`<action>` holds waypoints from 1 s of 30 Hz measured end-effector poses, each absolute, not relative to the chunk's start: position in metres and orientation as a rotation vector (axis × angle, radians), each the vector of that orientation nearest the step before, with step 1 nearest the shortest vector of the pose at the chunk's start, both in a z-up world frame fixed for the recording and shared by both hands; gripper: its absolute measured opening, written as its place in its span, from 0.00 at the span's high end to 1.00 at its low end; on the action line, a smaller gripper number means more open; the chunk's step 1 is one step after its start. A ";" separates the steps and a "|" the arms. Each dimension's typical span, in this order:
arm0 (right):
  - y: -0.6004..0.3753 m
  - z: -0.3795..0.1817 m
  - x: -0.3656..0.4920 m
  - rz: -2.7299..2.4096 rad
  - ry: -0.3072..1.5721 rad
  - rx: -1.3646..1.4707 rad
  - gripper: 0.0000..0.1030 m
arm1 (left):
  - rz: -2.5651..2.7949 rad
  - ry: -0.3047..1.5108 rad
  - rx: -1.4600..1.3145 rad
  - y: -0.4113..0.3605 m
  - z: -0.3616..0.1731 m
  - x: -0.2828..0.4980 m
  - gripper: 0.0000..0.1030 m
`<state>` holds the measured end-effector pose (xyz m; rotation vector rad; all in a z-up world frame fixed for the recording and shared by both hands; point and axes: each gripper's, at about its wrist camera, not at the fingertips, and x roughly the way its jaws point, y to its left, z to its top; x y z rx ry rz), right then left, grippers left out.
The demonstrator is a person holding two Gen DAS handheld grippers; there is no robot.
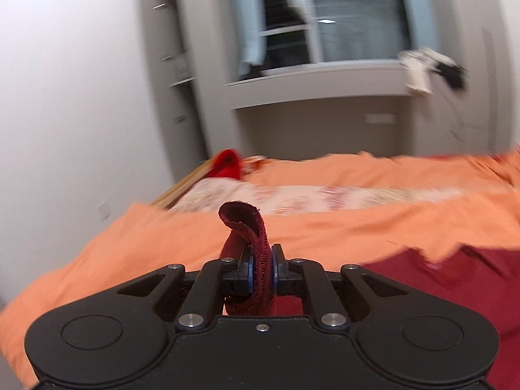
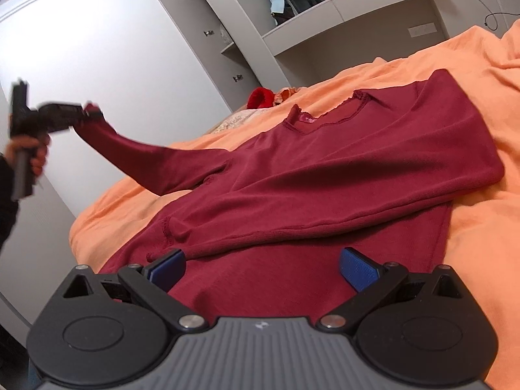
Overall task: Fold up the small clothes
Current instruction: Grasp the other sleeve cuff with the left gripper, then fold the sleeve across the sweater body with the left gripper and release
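one dark red long-sleeved top (image 2: pixel 325 175) lies spread on the orange bedcover (image 2: pixel 481 227), partly folded, i judge: the far sleeve (image 2: pixel 325 224) is already laid across the body, while the near sleeve (image 2: pixel 136 152) is lifted off the bed. the left gripper (image 1: pixel 261 265) is clamped on that sleeve's cuff (image 1: pixel 247 224). the right gripper (image 2: pixel 263 266) hovers over the hem, jaws wide, holding nothing. laying the second sleeve over and folding the body remain.

even indoor lighting; a ceiling lamp glares in the window (image 1: pixel 325 16). left wrist view heavily motion-blurred; right wrist view sharp. fisheye bending and dark corners in both.
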<state>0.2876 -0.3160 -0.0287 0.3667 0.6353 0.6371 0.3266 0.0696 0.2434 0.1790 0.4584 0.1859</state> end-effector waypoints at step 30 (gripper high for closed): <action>-0.416 -0.016 0.276 0.259 0.548 0.597 0.00 | -0.450 0.722 0.430 -0.176 0.053 0.214 0.67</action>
